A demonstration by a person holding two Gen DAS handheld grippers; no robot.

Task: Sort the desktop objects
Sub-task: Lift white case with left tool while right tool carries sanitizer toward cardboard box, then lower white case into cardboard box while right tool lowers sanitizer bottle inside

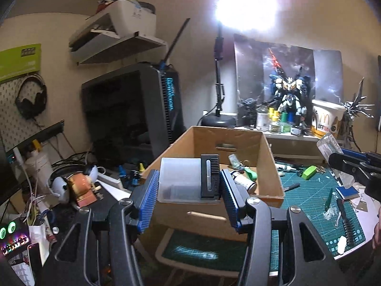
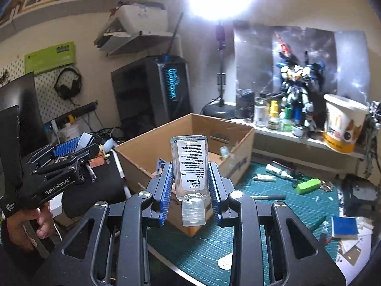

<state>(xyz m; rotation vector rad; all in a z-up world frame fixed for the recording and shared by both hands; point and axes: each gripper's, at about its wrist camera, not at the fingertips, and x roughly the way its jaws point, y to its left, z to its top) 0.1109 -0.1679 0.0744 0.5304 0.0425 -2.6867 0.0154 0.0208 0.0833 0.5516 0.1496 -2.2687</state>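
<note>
My left gripper (image 1: 189,181) is shut on a translucent plastic case with a black side piece (image 1: 188,180), held just in front of the near wall of the open cardboard box (image 1: 269,157). My right gripper (image 2: 190,175) is shut on a clear hand sanitizer bottle (image 2: 190,166), cap pointing toward the camera, raised before the same cardboard box (image 2: 240,143). In the right wrist view the left gripper (image 2: 71,147) shows at the left, a hand (image 2: 35,219) on its handle. The right gripper's body (image 1: 357,164) with the bottle (image 1: 329,145) enters the left wrist view at the right edge.
Inside the box lie a white tube (image 1: 245,181) and green items. On the green cutting mat (image 2: 285,205) are a green block (image 2: 308,186), pens, a blue notebook (image 2: 345,226) and scraps. A shelf behind holds paint bottles (image 2: 273,116), a robot figure and a paper bucket (image 2: 343,124). A PC tower (image 1: 133,109) stands left.
</note>
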